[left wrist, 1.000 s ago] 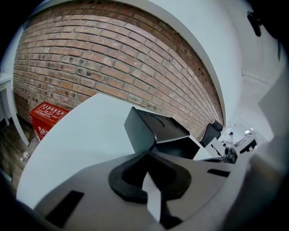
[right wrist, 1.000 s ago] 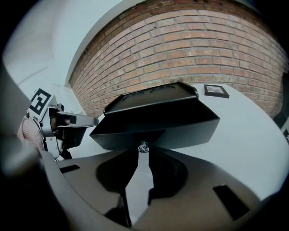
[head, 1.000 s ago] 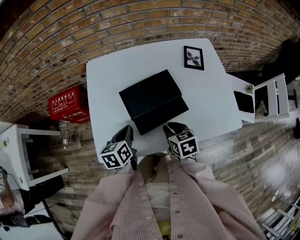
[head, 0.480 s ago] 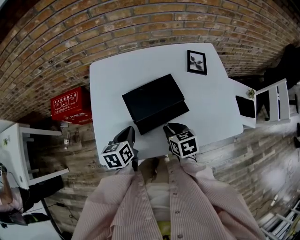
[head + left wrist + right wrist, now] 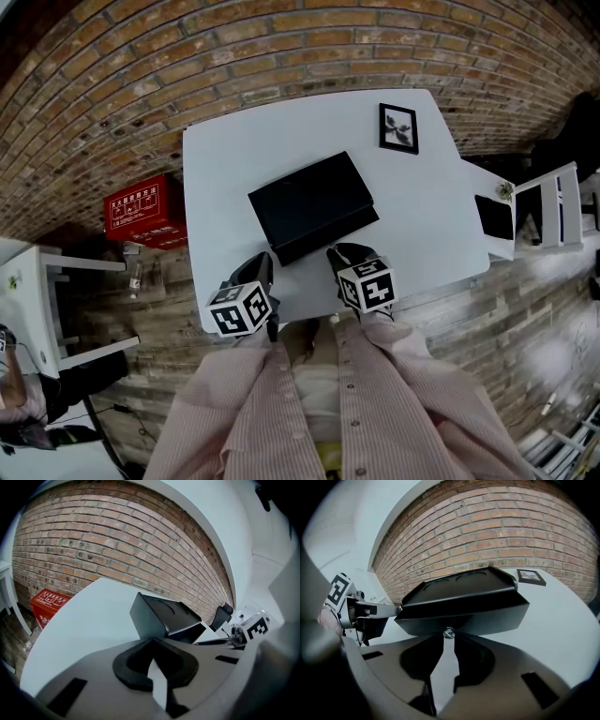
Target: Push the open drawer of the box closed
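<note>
A white table stands before a brick wall. At its middle lies the black box, its drawer sticking out slightly toward the person. The right gripper pinches the drawer's small knob. The left gripper, jaws pressed together and empty, is near the drawer's left corner. A picture frame lies farther back.

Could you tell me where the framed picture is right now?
Head view: the framed picture sits at the white table's far right corner, beyond the black box.

The box sits mid-table, picture frame behind it, rightward.
</note>
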`<control>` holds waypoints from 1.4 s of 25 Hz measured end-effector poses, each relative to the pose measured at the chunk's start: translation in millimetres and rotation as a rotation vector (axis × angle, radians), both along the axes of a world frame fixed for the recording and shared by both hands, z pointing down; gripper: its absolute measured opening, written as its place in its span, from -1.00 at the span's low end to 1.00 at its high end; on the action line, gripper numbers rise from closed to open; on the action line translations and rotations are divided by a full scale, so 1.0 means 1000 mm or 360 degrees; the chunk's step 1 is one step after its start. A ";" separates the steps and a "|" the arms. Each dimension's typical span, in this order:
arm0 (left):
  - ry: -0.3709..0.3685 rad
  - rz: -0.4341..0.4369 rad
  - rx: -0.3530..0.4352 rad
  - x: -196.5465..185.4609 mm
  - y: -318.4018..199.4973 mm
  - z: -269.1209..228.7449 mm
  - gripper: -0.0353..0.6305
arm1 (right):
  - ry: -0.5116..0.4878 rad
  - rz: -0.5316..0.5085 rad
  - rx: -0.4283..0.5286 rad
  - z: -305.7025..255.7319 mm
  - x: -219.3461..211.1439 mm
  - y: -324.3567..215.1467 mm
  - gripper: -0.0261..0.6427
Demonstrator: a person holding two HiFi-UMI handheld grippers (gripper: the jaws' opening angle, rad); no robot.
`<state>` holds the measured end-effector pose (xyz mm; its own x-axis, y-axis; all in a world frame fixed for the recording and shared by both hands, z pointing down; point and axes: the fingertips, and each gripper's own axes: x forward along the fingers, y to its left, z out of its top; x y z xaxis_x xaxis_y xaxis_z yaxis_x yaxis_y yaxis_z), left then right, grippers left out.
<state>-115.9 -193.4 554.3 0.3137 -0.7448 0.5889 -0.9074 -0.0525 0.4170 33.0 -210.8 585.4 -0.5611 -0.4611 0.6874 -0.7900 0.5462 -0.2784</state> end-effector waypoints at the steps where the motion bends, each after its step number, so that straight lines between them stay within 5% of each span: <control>1: -0.0001 -0.0001 -0.0001 0.000 -0.001 0.000 -0.91 | -0.0001 0.0000 0.0002 0.000 -0.001 -0.002 -0.69; 35: -0.0014 -0.0028 -0.0017 -0.009 -0.005 0.003 -0.91 | -0.0016 -0.0020 0.0023 0.000 -0.015 -0.029 -0.69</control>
<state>-125.1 -198.6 557.2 0.2955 -0.7437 0.5996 -0.9117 -0.0320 0.4097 18.5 -240.0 585.0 -0.5735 -0.4641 0.6751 -0.7805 0.5599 -0.2781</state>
